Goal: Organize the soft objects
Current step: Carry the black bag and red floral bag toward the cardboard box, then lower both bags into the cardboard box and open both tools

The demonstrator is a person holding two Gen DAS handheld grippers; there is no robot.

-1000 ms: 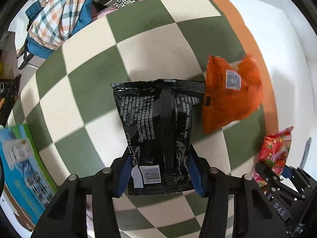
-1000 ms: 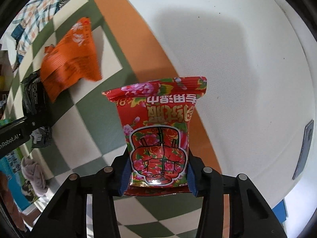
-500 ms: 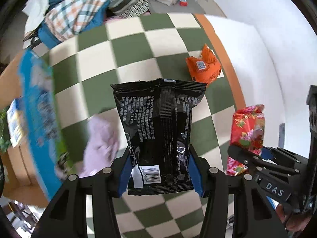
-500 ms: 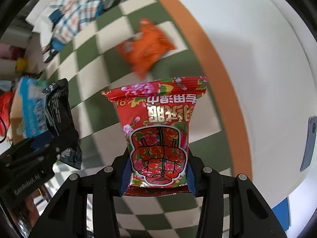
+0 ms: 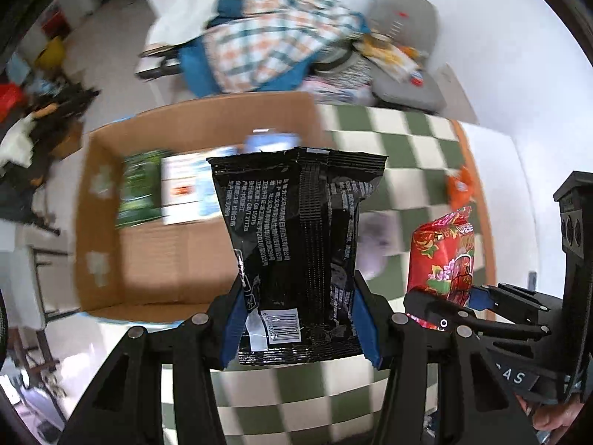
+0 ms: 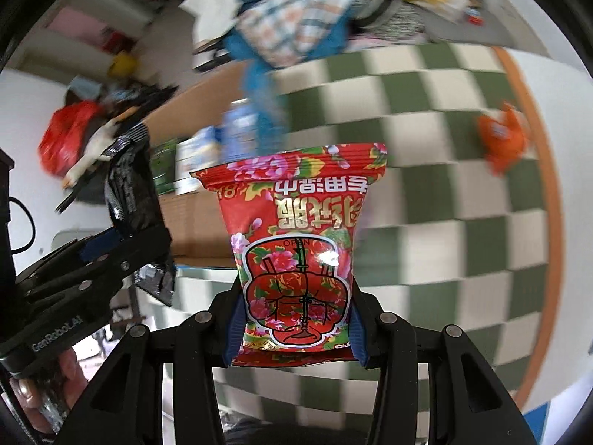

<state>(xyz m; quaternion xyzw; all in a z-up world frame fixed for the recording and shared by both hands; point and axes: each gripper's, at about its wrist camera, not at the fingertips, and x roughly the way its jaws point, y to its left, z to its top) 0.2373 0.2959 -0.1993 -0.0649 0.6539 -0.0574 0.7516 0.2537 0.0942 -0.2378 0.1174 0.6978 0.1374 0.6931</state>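
My left gripper (image 5: 300,319) is shut on a black snack packet (image 5: 296,230), held high in front of an open cardboard box (image 5: 100,222). A red flowered packet (image 6: 296,244) sits upright between the blue pads of my right gripper (image 6: 294,328), which is shut on it. In the left wrist view the red packet (image 5: 441,248) and right gripper (image 5: 444,296) show at the right. From the right wrist view, the left gripper (image 6: 111,244) with the black packet (image 6: 133,185) is at the left. An orange packet (image 6: 502,141) lies far off on the checked mat (image 6: 463,193).
The box holds a green pack (image 5: 139,189) and a white-and-blue pack (image 5: 189,185). A pale purple cloth (image 5: 374,241) lies on the mat beside the box. Behind are a heap of checked clothes (image 5: 267,48), a grey seat (image 5: 404,37) and clutter on the floor at left.
Both grippers have risen and swung left with their packets, from low over the mat to beside the cardboard box. The orange packet has receded to the far right.
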